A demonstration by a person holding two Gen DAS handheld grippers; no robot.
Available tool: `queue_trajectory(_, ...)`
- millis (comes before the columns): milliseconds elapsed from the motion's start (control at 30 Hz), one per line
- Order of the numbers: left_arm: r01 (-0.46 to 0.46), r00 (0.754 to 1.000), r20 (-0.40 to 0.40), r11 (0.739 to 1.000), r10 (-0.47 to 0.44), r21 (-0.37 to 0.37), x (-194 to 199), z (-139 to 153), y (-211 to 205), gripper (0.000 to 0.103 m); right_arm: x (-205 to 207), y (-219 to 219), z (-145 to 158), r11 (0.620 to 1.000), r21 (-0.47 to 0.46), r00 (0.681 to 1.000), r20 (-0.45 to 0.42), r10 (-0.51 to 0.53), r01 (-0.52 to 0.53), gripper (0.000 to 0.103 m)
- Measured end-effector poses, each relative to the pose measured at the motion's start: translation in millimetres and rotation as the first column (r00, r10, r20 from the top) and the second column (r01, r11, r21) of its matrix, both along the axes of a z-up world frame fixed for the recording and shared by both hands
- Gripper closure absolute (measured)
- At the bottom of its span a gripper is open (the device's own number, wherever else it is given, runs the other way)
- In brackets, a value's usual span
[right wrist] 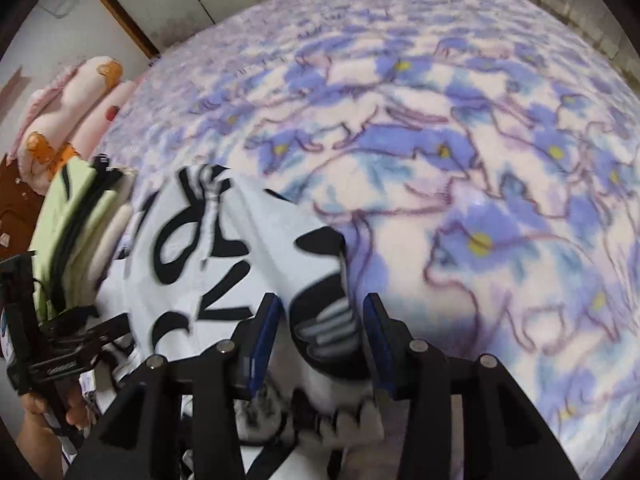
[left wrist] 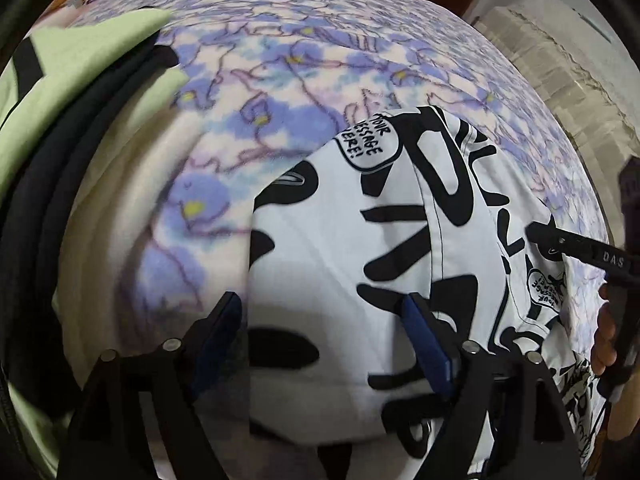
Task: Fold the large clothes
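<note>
— Both grippers point down at the bed. Left gripper has its jaws spread wide, hanging over the white garment with black lettering; its blue pads stand apart from the cloth, nothing pinched.

— And the right one?

— Right gripper is parted about halfway. A fold of the same garment rises between its blue pads, at the garment's right edge. That part is blurred, so I'd only say the pads look to be off the cloth rather than pressing it.

— Where does the garment lie?

— Spread on the blue-flowered blanket, partly folded, a seam running down its middle. To its left sits a pile of folded clothes, pale green and black, touching or just beside it.

— Anything else?

— In the right wrist view the left gripper shows at the left edge with the hand holding it, and pink bedding with orange patches lies beyond the pile, by the wall.
</note>
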State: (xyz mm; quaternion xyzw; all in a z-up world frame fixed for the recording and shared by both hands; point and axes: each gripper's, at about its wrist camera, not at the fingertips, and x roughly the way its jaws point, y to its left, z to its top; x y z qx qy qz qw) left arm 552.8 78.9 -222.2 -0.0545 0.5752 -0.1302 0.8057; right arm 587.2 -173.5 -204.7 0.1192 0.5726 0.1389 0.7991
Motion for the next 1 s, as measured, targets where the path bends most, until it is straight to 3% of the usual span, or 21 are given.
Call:
queue_trajectory(100, 0.004, 1.0, 0.007, 1.0, -0.004, -0.023, 5.5, -2.1, -2.4, 0.023, 1.2, 0.7, -2.7, 0.998, 0.06, 1.0, 0.018, -0.002, 0.001, 0.061)
queue_trajectory(200, 0.005, 0.999, 0.043, 0.999, -0.003, -0.052, 1.7, 4.6, -2.7, 0.095, -6.1, 4.0, 4.3, 0.996, 0.087, 0.998, 0.058, 0.027, -0.032, 0.096)
queue_trajectory(300, -0.011, 0.989, 0.145, 0.998, 0.021, -0.069, -15.1, 24.7, -0.1, 0.097, -25.3, 6.4, 26.6, 0.996, 0.065, 0.987, 0.154, 0.05, -0.061, 0.098)
queue_trajectory(400, -0.006, 0.963, 0.268, 0.998, 0.022, -0.062, -47.2, 52.2, 1.9, 0.097, -59.8, 9.1, 59.1, 0.993, 0.029, 0.951, 0.289, 0.105, -0.119, 0.098)
queue_trajectory(567, 0.067, 0.883, 0.47, 0.993, -0.015, -0.095, -136.4, 98.2, 15.9, 0.097, -156.1, 1.5, 108.6, 0.978, -0.038, 0.831, 0.522, 0.193, -0.203, 0.098)
queue_trajectory(700, 0.114, 0.865, 0.501, 0.983, -0.027, -0.144, -210.2, 104.9, 30.8, 0.091, -246.4, -10.0, 121.2, 0.972, -0.147, 0.744, 0.626, 0.235, -0.184, 0.098)
queue_trajectory(733, 0.131, 0.869, 0.491, 0.983, -0.053, -0.125, -231.8, 100.2, 31.5, 0.09, -262.8, -11.6, 118.1, 0.969, -0.182, 0.737, 0.63, 0.244, -0.166, 0.092)
queue_trajectory(800, 0.14, 0.895, 0.437, 0.986, -0.088, -0.089, -267.2, 82.9, 33.4, 0.089, -297.5, -13.2, 105.8, 0.956, -0.261, 0.743, 0.613, 0.27, -0.133, 0.081)
queue_trajectory(867, 0.147, 0.925, 0.363, 0.986, -0.11, -0.075, -292.3, 65.0, 37.7, 0.088, -327.1, -15.7, 87.7, 0.942, -0.318, 0.776, 0.565, 0.28, -0.108, 0.078)
queue_trajectory(1000, 0.082, 0.967, 0.249, 0.989, -0.049, -0.126, -327.0, 46.9, 59.0, 0.083, -361.7, -34.4, 65.8, 0.964, -0.249, 0.872, 0.446, 0.2, -0.094, 0.078)
